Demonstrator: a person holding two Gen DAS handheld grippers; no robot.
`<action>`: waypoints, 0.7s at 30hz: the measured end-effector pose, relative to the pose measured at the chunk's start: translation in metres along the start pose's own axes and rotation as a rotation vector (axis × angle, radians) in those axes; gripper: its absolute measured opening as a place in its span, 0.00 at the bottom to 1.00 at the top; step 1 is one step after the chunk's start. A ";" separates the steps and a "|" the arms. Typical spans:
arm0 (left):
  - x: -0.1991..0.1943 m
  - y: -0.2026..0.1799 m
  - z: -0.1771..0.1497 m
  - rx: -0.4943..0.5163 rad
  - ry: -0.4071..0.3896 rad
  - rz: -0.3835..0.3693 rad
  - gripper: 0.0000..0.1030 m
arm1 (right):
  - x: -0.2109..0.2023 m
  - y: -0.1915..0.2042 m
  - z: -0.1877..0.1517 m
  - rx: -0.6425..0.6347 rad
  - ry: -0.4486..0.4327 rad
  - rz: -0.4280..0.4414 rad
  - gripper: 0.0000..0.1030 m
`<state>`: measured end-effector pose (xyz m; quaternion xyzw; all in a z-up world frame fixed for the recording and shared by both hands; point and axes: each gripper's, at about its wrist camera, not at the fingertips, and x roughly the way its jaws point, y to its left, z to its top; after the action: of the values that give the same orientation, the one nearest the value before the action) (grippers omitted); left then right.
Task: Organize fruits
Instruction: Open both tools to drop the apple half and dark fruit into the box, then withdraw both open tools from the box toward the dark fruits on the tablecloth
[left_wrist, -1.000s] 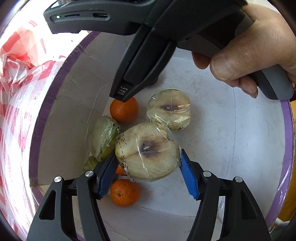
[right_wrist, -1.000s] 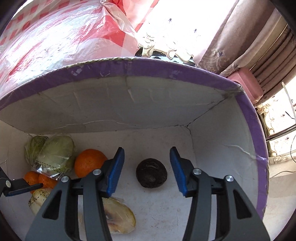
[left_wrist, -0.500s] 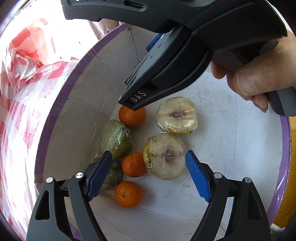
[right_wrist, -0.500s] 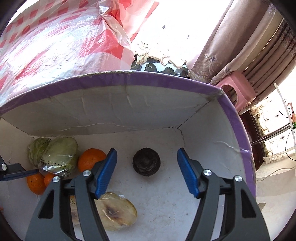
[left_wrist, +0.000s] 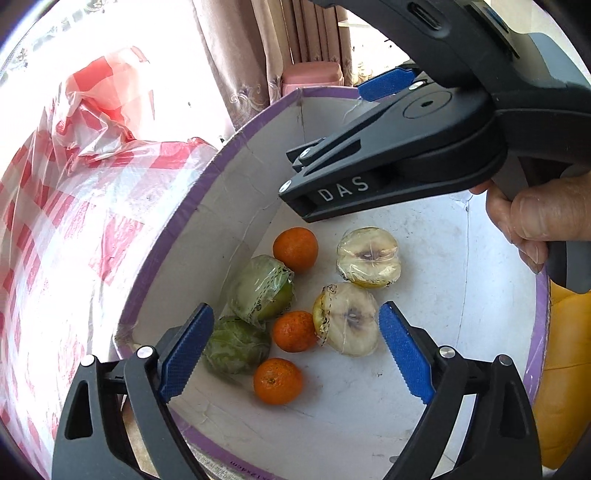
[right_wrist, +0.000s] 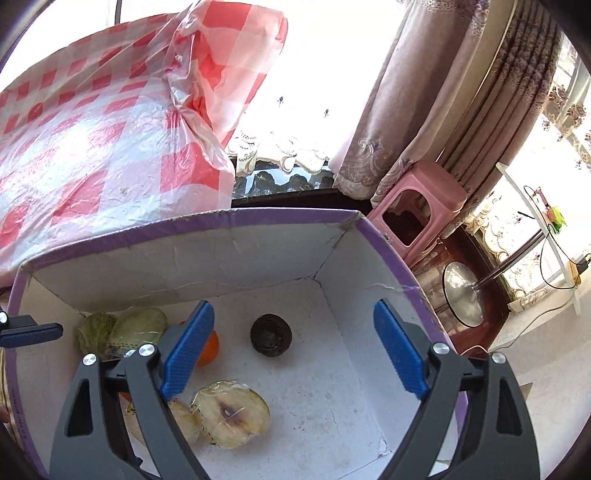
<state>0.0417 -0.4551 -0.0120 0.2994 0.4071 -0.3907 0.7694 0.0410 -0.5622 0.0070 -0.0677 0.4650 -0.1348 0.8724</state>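
Box (left_wrist: 236, 206), white inside w/ purple rim, holds all the fruit; checked bag (left_wrist: 74, 221) just beside it. If a gripper clips the thin wall on exit, box could shift or tip.

L gripper (left_wrist: 295, 347): jaws spread & opening, nothing between pads, above the pile. R gripper (right_wrist: 293, 350): same, empty, over the dark fruit (right_wrist: 270, 335).

Wrapped halves (left_wrist: 347, 319) lie touching an orange (left_wrist: 294, 331); film is slick, a re-grip prob slips or tears it. Oranges (left_wrist: 277, 380) are round, a nudge would roll them. Dark fruit sits apart, likely soft, could crush.
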 end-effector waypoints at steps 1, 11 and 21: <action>-0.005 0.001 -0.001 0.000 -0.011 0.003 0.86 | -0.004 -0.002 0.000 0.011 -0.009 -0.001 0.87; -0.039 0.020 -0.023 -0.066 -0.066 0.014 0.86 | -0.042 0.010 -0.003 0.079 -0.078 0.038 0.89; -0.067 0.077 -0.059 -0.198 -0.120 0.059 0.86 | -0.065 0.045 -0.009 0.100 -0.105 0.107 0.93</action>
<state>0.0592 -0.3458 0.0281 0.2098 0.3880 -0.3430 0.8293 0.0073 -0.4997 0.0424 -0.0059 0.4142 -0.1074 0.9038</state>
